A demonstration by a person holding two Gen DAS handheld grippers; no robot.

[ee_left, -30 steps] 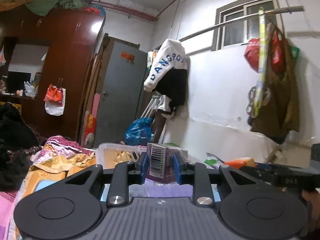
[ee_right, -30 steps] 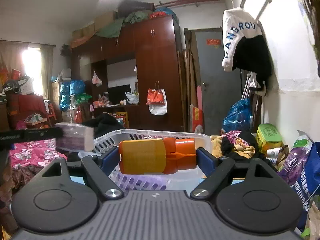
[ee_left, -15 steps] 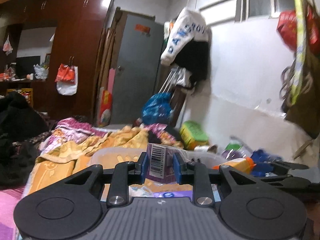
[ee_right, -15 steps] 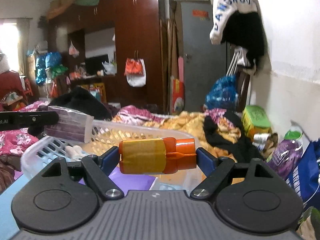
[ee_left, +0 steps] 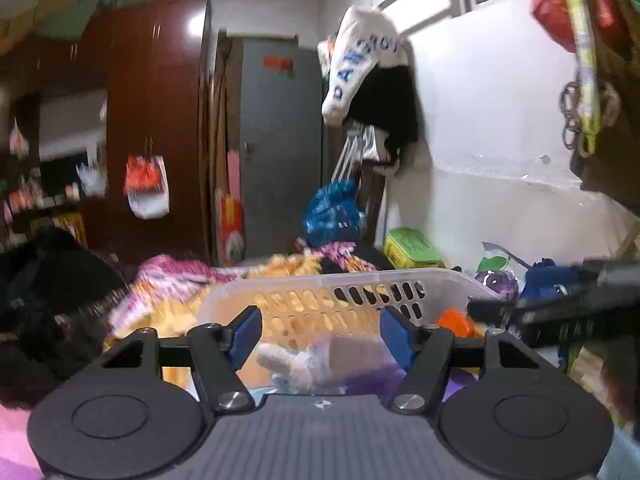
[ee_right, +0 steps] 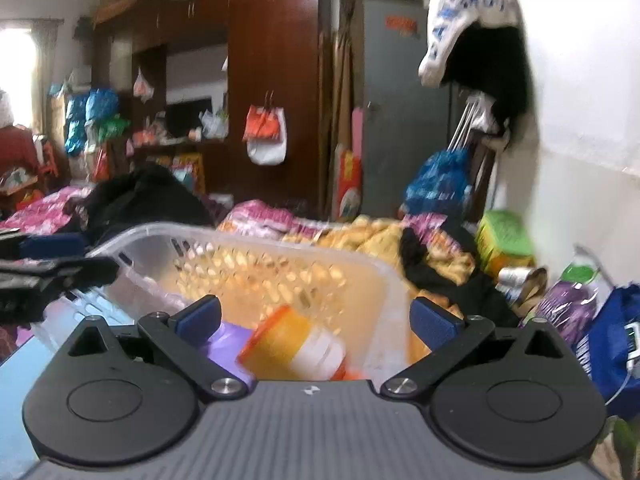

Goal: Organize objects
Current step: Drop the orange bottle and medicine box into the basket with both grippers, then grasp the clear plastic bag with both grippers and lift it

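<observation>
A clear plastic basket [ee_left: 360, 280] with slotted walls stands in front of both grippers; it also shows in the right wrist view [ee_right: 280, 252]. My left gripper [ee_left: 320, 336] is open and empty above the basket; a blurred purple packet [ee_left: 352, 360] lies below it inside. My right gripper [ee_right: 316, 316] is open; the orange bottle [ee_right: 292, 344] is blurred, tilted and free of the pads, over the basket's inside. The bottle's orange cap [ee_left: 454, 320] and the right gripper's arm [ee_left: 560, 308] show at the right of the left wrist view.
Heaped yellow and pink bedding [ee_right: 360, 236] and black clothes [ee_right: 148, 200] lie behind the basket. A green box [ee_left: 412, 246], a purple bottle [ee_right: 568, 300] and a blue bag [ee_right: 612, 340] stand along the white wall at right. A brown wardrobe [ee_left: 156, 120] is far back.
Both grippers moved down over the basket and opened. The purple packet left the left gripper and the orange bottle left the right gripper; both drop into the basket.
</observation>
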